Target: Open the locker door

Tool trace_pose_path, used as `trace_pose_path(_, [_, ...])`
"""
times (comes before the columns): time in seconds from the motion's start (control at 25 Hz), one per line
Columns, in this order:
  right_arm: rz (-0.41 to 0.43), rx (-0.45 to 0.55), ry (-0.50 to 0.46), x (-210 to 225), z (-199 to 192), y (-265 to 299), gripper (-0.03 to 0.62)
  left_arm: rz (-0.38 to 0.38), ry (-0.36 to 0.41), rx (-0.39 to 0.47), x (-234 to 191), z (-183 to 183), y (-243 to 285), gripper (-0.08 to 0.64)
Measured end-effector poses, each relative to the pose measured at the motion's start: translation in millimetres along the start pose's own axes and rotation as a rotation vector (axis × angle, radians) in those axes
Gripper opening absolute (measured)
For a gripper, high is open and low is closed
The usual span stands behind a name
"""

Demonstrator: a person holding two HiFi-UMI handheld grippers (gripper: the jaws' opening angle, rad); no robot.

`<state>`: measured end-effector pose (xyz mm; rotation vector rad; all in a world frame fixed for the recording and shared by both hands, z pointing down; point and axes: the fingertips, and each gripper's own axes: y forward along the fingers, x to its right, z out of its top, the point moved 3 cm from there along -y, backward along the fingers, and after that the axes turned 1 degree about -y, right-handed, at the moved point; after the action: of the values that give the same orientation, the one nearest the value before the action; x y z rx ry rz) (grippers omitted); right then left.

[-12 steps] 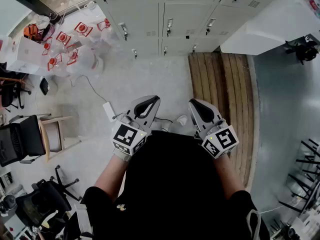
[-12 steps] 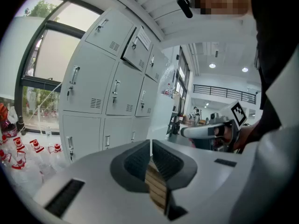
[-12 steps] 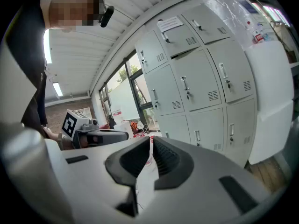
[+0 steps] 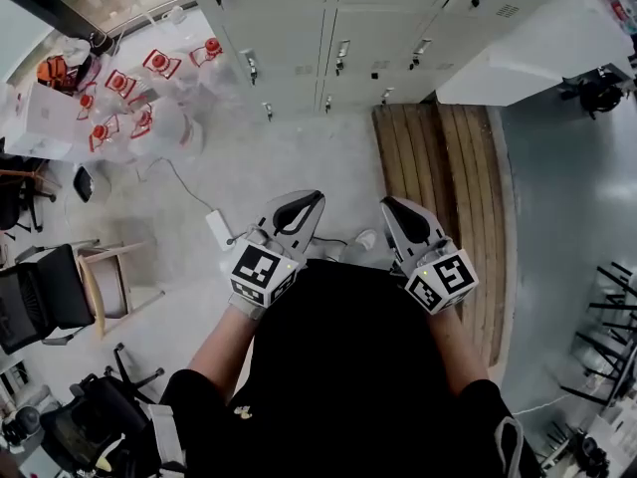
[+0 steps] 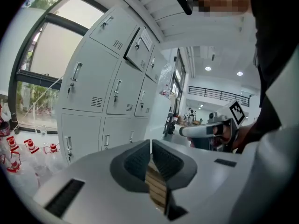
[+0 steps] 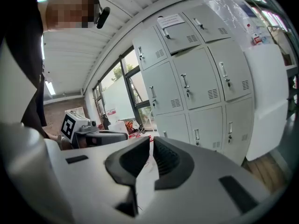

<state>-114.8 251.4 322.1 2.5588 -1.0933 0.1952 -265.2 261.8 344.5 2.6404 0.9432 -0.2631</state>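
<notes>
A bank of grey lockers (image 4: pixel 328 28) with small vertical handles stands ahead across the floor, well away from both grippers. It also shows as the lockers (image 5: pixel 107 78) in the left gripper view and the lockers (image 6: pixel 201 78) in the right gripper view. One upper door carries a paper note (image 6: pixel 171 20). My left gripper (image 4: pixel 302 205) and right gripper (image 4: pixel 391 209) are held side by side close to the person's body, pointing toward the lockers. Both are shut with nothing between their pads. All doors near floor level look closed.
A wooden slatted platform (image 4: pixel 438 187) lies on the floor to the right in front of the lockers. Several clear bottles with red caps (image 4: pixel 139 98) crowd the left. A wooden stool (image 4: pixel 105 267) and black chairs (image 4: pixel 50 297) stand at the left, a white block (image 4: pixel 537 48) at the upper right.
The head view has shifted slightly. Both grippers stay shut and hold nearly the same place in front of the body.
</notes>
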Motion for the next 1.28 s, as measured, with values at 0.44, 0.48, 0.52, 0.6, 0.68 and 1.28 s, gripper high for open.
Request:
trace_pose_path(0.44, [-0.147, -0.010, 0.067, 8, -8, 9, 0.044, -0.086, -0.027, -0.048, -29, -14, 6, 0.032])
trace_pose_path(0.48, [-0.158, -0.008, 0.076, 14, -8, 8, 0.044, -0.088, -0.028, -0.053, -30, -14, 11, 0.032])
trace_pose_path(0.52, [-0.165, -0.007, 0.085, 21, -8, 8, 0.044, -0.090, -0.028, -0.057, -30, -14, 18, 0.032])
trace_pose_path(0.6, [-0.166, -0.005, 0.099, 37, -9, 12, 0.044, -0.090, -0.021, -0.064, -30, -11, 33, 0.032])
trace_pose_path(0.68, [-0.153, -0.005, 0.103, 48, -8, 18, 0.044, -0.089, -0.011, -0.070, -30, -5, 47, 0.032])
trace_pose_path(1.28, [-0.019, 0.038, 0.150, 198, 48, 48, 0.044, 0.028, -0.019, -0.086, -34, 44, 197, 0.032])
